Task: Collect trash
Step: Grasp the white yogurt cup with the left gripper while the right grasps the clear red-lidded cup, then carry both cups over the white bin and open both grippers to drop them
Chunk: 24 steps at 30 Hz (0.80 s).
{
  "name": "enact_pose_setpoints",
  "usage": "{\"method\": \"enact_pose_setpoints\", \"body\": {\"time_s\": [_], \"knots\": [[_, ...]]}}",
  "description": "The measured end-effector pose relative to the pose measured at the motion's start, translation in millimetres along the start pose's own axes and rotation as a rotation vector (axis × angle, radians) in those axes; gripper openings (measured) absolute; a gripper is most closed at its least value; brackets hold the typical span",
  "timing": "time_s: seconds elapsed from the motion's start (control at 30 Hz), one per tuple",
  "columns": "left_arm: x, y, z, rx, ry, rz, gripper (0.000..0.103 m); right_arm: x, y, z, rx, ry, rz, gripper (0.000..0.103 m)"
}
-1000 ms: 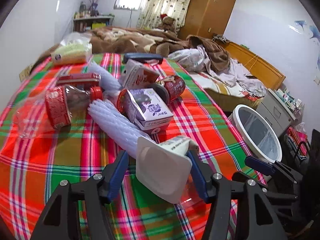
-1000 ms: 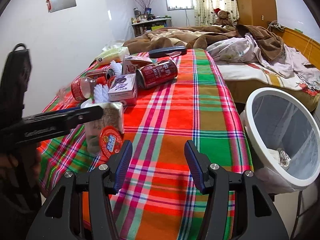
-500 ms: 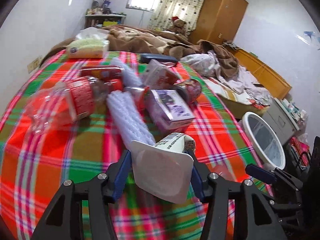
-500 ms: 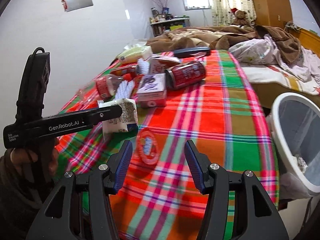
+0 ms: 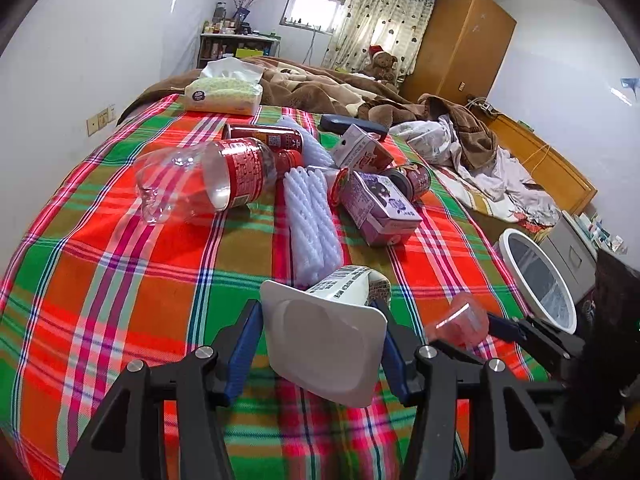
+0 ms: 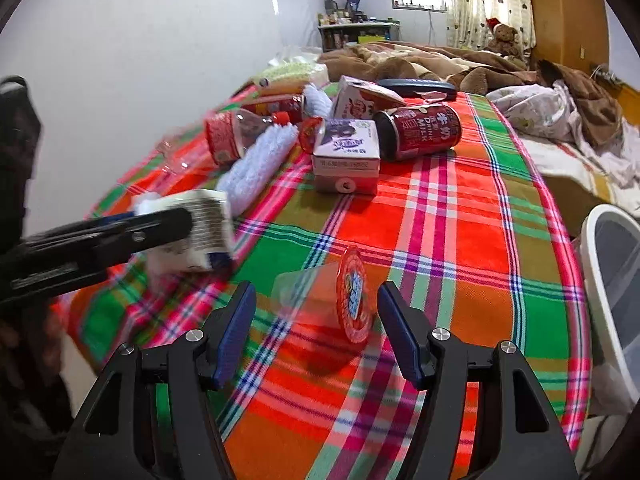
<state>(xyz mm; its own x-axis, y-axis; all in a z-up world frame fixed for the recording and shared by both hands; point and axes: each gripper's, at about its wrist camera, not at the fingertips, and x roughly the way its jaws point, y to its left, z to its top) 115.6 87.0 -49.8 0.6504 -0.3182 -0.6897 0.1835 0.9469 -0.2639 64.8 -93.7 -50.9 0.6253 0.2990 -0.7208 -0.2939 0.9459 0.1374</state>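
Note:
My left gripper [image 5: 320, 344] is shut on a white yogurt cup [image 5: 326, 344], held just above the plaid table; the cup also shows at the left of the right wrist view [image 6: 200, 228]. My right gripper [image 6: 316, 330] is open around a clear jelly cup with a red lid [image 6: 344, 300] lying on its side on the cloth; the fingers do not touch it. That jelly cup shows in the left wrist view [image 5: 458, 320]. A white trash bin [image 5: 538, 280] stands beside the table at the right, also seen in the right wrist view [image 6: 612, 280].
Further back on the plaid cloth [image 5: 120, 280] lie a clear bottle with red label [image 5: 208, 178], white foam sleeves [image 5: 312, 216], a purple carton [image 5: 380, 204], red cans [image 6: 420, 132] and a tissue pack [image 5: 224, 94]. A bed with blankets [image 5: 480, 152] lies beyond.
The left gripper with the yogurt cup pulled back and left. The right gripper advanced until the jelly cup lies between its open fingers.

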Motion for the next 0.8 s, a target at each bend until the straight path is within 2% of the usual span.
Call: {"method": "enact_pose_setpoints", "body": {"time_s": [0.17, 0.3, 0.37, 0.47, 0.53, 0.63, 0.7, 0.8], "knots": [[-1.9, -0.1, -2.8, 0.018, 0.001, -0.018, 0.055, 2.7, 0.4, -1.4, -0.002, 0.008, -0.034, 0.064], [7.4, -0.5, -3.7, 0.046, 0.028, -0.016, 0.063, 5.7, -2.2, -2.9, 0.016, 0.018, -0.036, 0.064], [11.6, 0.4, -4.0, 0.048, 0.044, -0.037, 0.064, 4.3, -2.6, -4.2, 0.016, 0.011, -0.045, 0.064], [18.2, -0.5, -5.0, 0.062, 0.061, -0.017, 0.064, 4.3, -4.7, -4.7, 0.026, 0.007, -0.06, 0.053], [20.3, -1.8, -6.8, 0.064, 0.072, -0.006, 0.064, 4.7, -6.9, -3.6, 0.033, 0.006, -0.052, 0.052], [19.0, -1.9, -8.9, 0.049, 0.063, -0.031, 0.063, 4.8, -8.8, -3.0, 0.046, 0.0, -0.046, 0.051], [18.7, -3.0, -9.0, 0.048, 0.055, -0.028, 0.057, 4.0, -9.2, -3.6, 0.049, -0.006, -0.048, 0.051], [18.4, -4.6, -8.8, 0.049, 0.055, -0.02, 0.057, 2.0, -12.3, -4.1, 0.06, -0.011, -0.046, 0.051]]}}
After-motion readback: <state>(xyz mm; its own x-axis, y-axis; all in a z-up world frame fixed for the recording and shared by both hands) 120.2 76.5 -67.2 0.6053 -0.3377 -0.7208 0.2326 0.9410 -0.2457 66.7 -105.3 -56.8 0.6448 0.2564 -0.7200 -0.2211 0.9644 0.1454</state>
